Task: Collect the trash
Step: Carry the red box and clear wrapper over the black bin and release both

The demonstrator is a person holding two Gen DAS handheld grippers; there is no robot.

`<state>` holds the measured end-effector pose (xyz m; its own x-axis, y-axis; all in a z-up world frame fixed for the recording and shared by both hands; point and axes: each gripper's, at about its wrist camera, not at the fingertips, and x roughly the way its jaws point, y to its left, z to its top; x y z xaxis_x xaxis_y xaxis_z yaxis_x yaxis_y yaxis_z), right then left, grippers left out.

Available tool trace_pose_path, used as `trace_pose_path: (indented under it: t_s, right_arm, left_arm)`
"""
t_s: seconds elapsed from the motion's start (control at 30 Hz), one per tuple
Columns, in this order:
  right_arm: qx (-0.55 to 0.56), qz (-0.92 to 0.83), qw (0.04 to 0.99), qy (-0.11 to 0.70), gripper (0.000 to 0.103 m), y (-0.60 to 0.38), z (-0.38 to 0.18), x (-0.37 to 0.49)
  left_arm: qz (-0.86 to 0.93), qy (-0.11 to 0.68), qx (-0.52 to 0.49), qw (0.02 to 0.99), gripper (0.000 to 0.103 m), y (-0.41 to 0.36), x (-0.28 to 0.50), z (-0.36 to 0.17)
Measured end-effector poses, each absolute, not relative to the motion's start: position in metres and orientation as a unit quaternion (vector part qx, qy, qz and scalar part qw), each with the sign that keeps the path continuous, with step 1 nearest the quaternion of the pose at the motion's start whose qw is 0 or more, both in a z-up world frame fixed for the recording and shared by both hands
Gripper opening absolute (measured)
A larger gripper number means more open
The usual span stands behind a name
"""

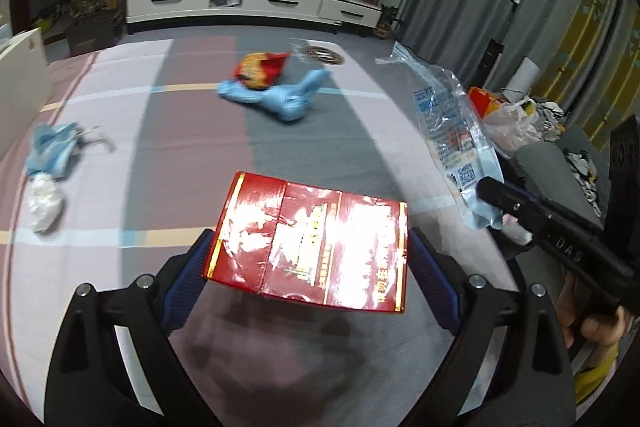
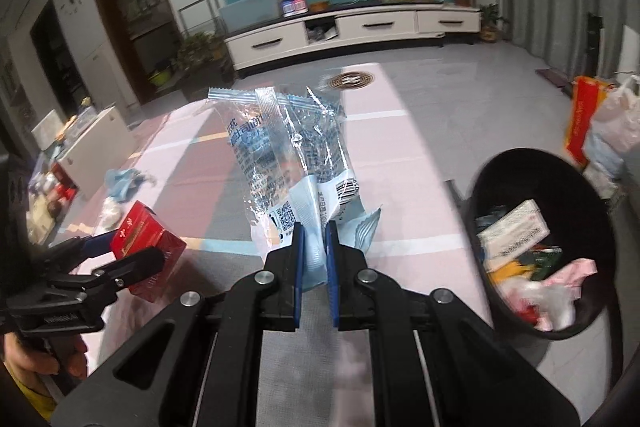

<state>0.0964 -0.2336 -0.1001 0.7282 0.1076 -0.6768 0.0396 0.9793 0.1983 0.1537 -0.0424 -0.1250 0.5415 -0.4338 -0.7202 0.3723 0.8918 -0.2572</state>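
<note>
My left gripper point(image 1: 310, 259) is shut on a red cigarette box point(image 1: 312, 239), held above the striped tablecloth point(image 1: 160, 131); the same red box point(image 2: 146, 247) shows at the lower left of the right wrist view. My right gripper point(image 2: 315, 235) is shut on the bottom of a clear blue-printed plastic wrapper point(image 2: 288, 155), which stands up from the jaws. That wrapper point(image 1: 448, 123) appears at the right of the left wrist view. A black trash bin point(image 2: 504, 179) with several scraps inside stands to the right of the table.
On the cloth lie a blue cloth with a red-yellow wrapper point(image 1: 276, 83), a crumpled blue mask point(image 1: 52, 147) and a white tissue wad point(image 1: 44, 199). Bags point(image 2: 612, 131) sit on the floor past the bin. A TV cabinet point(image 1: 248, 1) lines the far wall.
</note>
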Motion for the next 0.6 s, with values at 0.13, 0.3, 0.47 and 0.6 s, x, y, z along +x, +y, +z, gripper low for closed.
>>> trace_pose_path:
  t_s: [0.13, 0.3, 0.47, 0.6]
  right_arm:
    - [0.118, -0.006, 0.925, 0.36, 0.011, -0.265, -0.098, 0.084]
    - [0.133, -0.044, 0.925, 0.352, 0.011, -0.304, -0.097, 0.07]
    - [0.16, -0.084, 0.92, 0.347, 0.011, -0.343, -0.102, 0.059]
    - [0.187, -0.119, 0.914, 0.34, 0.011, -0.376, -0.104, 0.049]
  left_arm:
    - [-0.248, 0.414, -0.019, 0.876, 0.093, -0.085, 0.154, -0.114]
    - [-0.275, 0.408, -0.005, 0.871, 0.093, -0.137, 0.154, -0.108]
    - [-0.303, 0.412, 0.01, 0.859, 0.093, -0.186, 0.154, -0.11]
    - [-0.336, 0.41, 0.026, 0.848, 0.093, -0.23, 0.151, -0.11]
